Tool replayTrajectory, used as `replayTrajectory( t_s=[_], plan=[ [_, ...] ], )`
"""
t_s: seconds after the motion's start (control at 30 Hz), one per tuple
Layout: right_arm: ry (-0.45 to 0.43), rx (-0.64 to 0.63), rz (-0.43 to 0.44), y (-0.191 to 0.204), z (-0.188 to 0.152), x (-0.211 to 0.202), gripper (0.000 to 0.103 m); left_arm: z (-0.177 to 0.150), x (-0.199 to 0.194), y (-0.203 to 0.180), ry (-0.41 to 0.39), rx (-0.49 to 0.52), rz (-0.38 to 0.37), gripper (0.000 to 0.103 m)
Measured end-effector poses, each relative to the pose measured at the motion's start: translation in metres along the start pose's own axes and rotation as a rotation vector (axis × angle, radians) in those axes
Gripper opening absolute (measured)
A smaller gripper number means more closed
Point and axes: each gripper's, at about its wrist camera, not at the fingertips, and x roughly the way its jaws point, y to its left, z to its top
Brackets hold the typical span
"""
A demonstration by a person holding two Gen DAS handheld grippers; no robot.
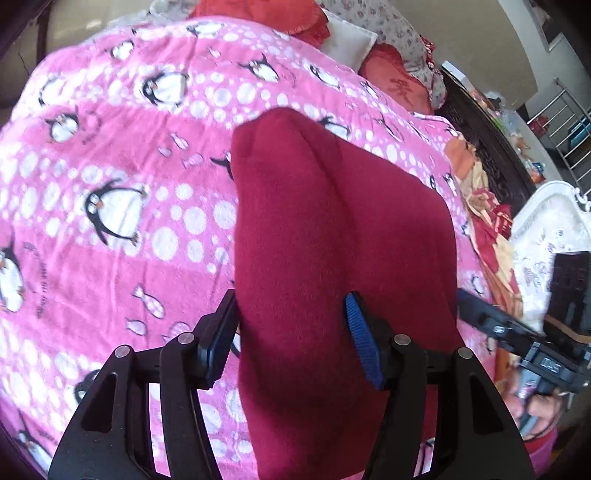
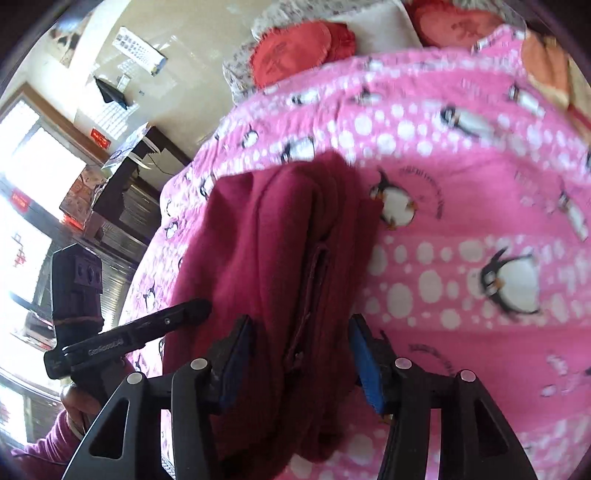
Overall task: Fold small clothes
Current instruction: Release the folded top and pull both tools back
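A dark red knit garment (image 1: 314, 240) lies bunched on the pink penguin blanket (image 1: 110, 229). My left gripper (image 1: 291, 339) is open, its blue-padded jaws standing wide on either side of the garment's near end. In the right wrist view the same garment (image 2: 273, 266) shows folds and a seam down its middle. My right gripper (image 2: 301, 354) is open too, jaws straddling the cloth. The right gripper (image 1: 517, 332) also shows at the left view's right edge, and the left gripper (image 2: 122, 339) at the right view's left.
Red and white pillows (image 1: 321, 26) lie at the bed's head. An orange and red quilt (image 1: 487, 221) lies along the bed's right side, by a white headboard (image 1: 550, 221). Dark furniture (image 2: 122, 192) and bright windows (image 2: 29, 173) stand left of the bed.
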Motion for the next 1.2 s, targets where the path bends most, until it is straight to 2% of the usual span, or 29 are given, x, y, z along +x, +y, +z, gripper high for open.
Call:
replayTrajectory(
  t_s=[0.1,0.2,0.23,0.27,0.33,0.43,0.53,0.7,0.8,0.83,0.87,1.03,1.2],
  plan=[
    [-0.054,-0.127,-0.018,0.029,-0.001,-0.023,0.050,0.002,-0.005,-0.005,-0.042,0.024,0.075,0.061],
    [-0.068,-0.204,0.031,0.057,-0.004,-0.022,0.038,0.002,-0.005,-0.008,-0.064,0.047,0.134,0.062],
    [-0.064,-0.230,0.030,0.062,-0.004,-0.018,0.030,0.001,-0.005,-0.009,-0.070,0.056,0.148,0.062],
    [-0.052,-0.263,0.026,0.071,-0.010,-0.011,0.028,0.001,-0.005,-0.012,-0.078,0.064,0.159,0.062],
    [-0.016,-0.296,-0.008,0.075,-0.021,0.003,0.026,0.001,-0.004,-0.018,-0.087,0.078,0.177,0.062],
    [0.035,-0.282,-0.073,0.058,-0.035,0.027,0.023,-0.002,-0.008,-0.022,-0.111,0.093,0.198,0.062],
    [0.024,-0.268,-0.063,0.049,-0.043,0.030,0.023,-0.004,-0.014,-0.025,-0.142,0.109,0.224,0.062],
    [-0.003,-0.261,-0.058,0.057,-0.036,0.014,0.024,-0.005,-0.027,-0.038,-0.190,0.141,0.258,0.062],
    [-0.040,-0.260,-0.068,0.065,-0.031,0.000,0.036,-0.006,-0.036,-0.047,-0.225,0.175,0.280,0.062],
    [-0.062,-0.262,-0.091,0.069,-0.029,-0.005,0.045,-0.007,-0.040,-0.050,-0.237,0.183,0.291,0.062],
    [-0.075,-0.262,-0.115,0.071,-0.028,-0.010,0.048,-0.008,-0.043,-0.052,-0.249,0.189,0.301,0.062],
    [-0.126,-0.221,-0.194,0.076,-0.018,-0.025,0.049,-0.010,-0.061,-0.055,-0.300,0.171,0.319,0.062],
    [-0.140,-0.187,-0.254,0.076,-0.016,-0.027,0.049,-0.013,-0.072,-0.051,-0.308,0.142,0.330,0.062]
  ],
)
